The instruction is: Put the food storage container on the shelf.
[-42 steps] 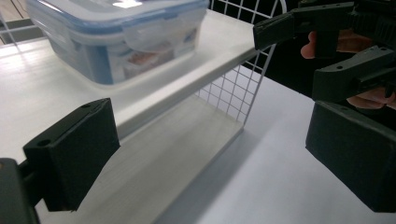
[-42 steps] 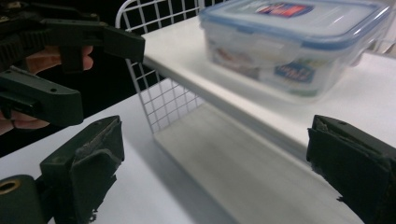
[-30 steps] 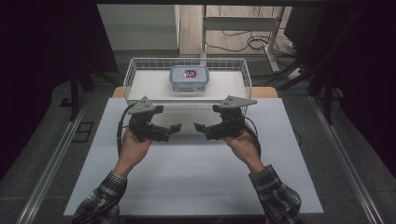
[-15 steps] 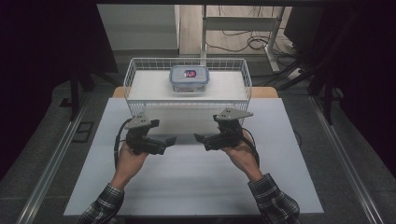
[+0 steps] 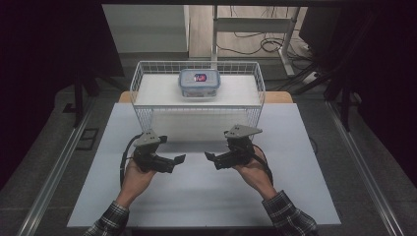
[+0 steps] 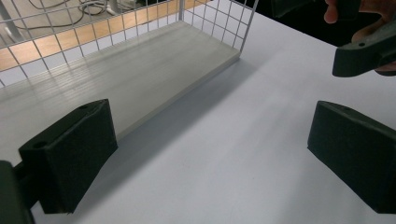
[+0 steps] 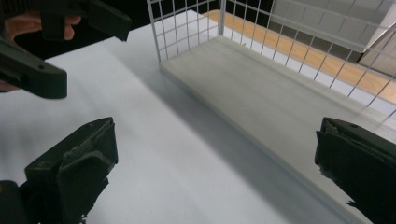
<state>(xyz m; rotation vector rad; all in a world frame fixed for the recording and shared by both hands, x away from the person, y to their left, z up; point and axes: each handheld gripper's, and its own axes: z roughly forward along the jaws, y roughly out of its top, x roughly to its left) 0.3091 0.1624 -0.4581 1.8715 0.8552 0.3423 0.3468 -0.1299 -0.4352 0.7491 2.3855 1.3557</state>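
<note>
Nearest the person, two plaid-sleeved forearms reach over the white table (image 5: 196, 196). The left gripper (image 5: 178, 161) and the right gripper (image 5: 210, 158) face each other tip to tip, close but apart, above the bare tabletop, each with its jaws spread wide and holding nothing. Just beyond them stands the white wire basket (image 5: 196, 118). At its far side, well apart from both grippers, sits the clear lidded container (image 5: 199, 82).

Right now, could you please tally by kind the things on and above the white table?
Hand-held gripper: 2, left hand-held gripper and right hand-held gripper
Wire basket: 1
Lidded plastic box: 1, inside the basket
Total: 4
</note>
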